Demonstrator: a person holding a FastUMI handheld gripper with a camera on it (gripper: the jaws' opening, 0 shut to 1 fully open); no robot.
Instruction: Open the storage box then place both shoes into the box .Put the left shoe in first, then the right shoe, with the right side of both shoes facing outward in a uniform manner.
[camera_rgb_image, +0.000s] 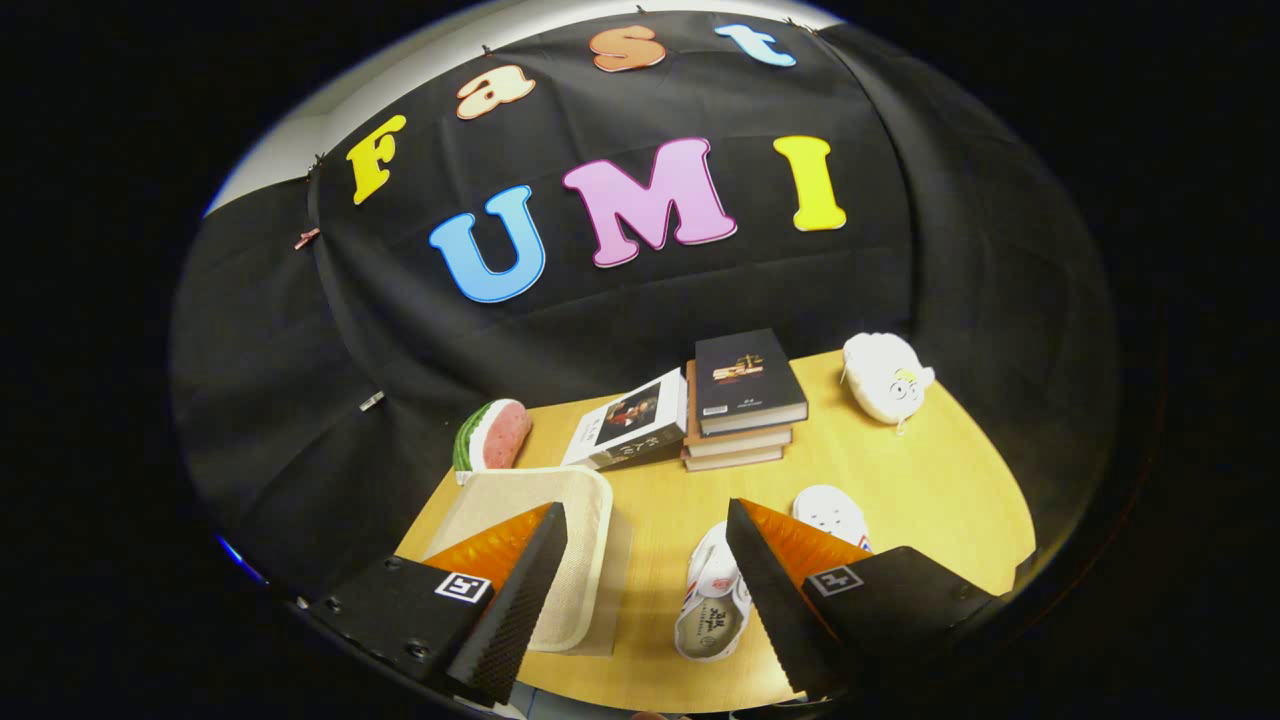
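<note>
A beige storage box with its lid on stands on the wooden table, partly behind my left finger. One white shoe lies between the fingers, close to the right finger. A second white shoe lies just beyond the right finger, partly hidden by it. My gripper hangs open above the table with nothing between its fingers.
Beyond the shoes sits a stack of books, and another book leans against it. A watermelon-slice toy lies behind the box. A white plush toy rests at the table's far right. Black cloth surrounds the table.
</note>
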